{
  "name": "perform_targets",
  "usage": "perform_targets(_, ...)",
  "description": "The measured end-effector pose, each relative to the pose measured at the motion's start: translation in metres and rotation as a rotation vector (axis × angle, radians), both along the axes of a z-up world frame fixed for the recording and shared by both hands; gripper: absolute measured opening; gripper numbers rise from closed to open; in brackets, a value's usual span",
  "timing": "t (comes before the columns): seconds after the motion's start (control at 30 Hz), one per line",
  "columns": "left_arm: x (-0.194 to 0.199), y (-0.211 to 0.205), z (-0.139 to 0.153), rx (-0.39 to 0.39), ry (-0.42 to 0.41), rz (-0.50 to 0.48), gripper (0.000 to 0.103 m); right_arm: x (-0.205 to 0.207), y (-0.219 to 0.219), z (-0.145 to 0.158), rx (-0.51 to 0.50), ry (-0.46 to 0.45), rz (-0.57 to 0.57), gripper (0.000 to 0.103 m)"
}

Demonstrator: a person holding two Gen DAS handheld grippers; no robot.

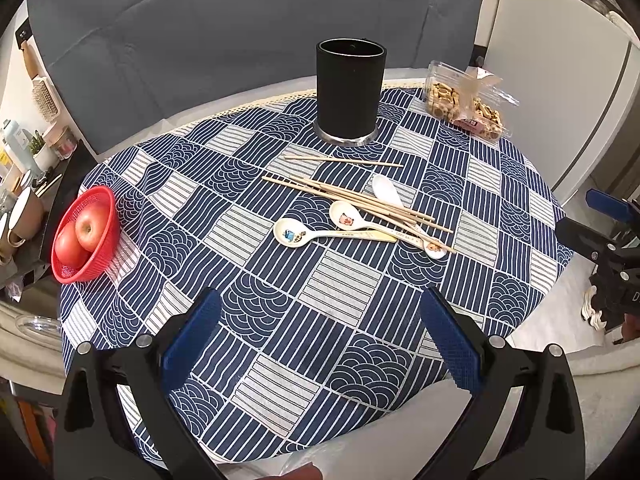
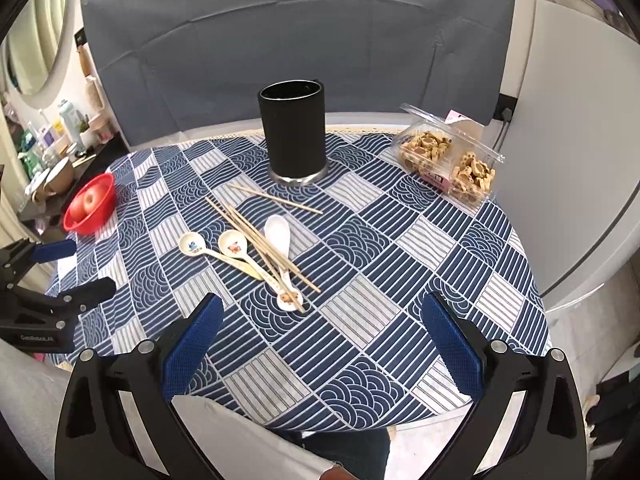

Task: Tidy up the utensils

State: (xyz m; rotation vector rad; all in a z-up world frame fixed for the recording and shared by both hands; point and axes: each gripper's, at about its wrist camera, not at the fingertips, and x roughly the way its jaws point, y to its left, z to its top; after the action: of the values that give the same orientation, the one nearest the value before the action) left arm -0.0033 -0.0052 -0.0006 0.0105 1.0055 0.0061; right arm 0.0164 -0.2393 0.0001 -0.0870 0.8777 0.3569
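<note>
Your left claw hangs over the near edge of the table, its blue-padded fingers spread wide apart with nothing between them. Your right claw sits over the same near edge, farther to the right, and its fingers are equally wide apart and hold nothing.

The utensils you are sorting lie loose around the middle of the blue-and-white patterned tablecloth. A bundle of wooden chopsticks is fanned out there, and a single chopstick lies apart from the bundle, closer to the far edge. Three ceramic spoons lie side by side: a plain white spoon crossed by the chopstick bundle, a spoon with a pink cartoon whose handle runs beneath the sticks, and a spoon with a blue cartoon nearest the left edge of the group. The black cylindrical holder stands upright near the far edge, just beyond the single chopstick, and nothing shows above its rim.

At the left edge a red basket holds apples. At the far right corner a clear plastic box of biscuits sits with its lid open.
</note>
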Motion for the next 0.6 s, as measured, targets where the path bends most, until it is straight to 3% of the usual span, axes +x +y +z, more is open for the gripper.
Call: perform_targets(0.6, 0.0074, 0.0061, -0.0082, -0.009, 0.026, -0.019, 0.097, 0.0043, 0.0072, -0.0009, -0.035, 0.002, 0.018, 0.095)
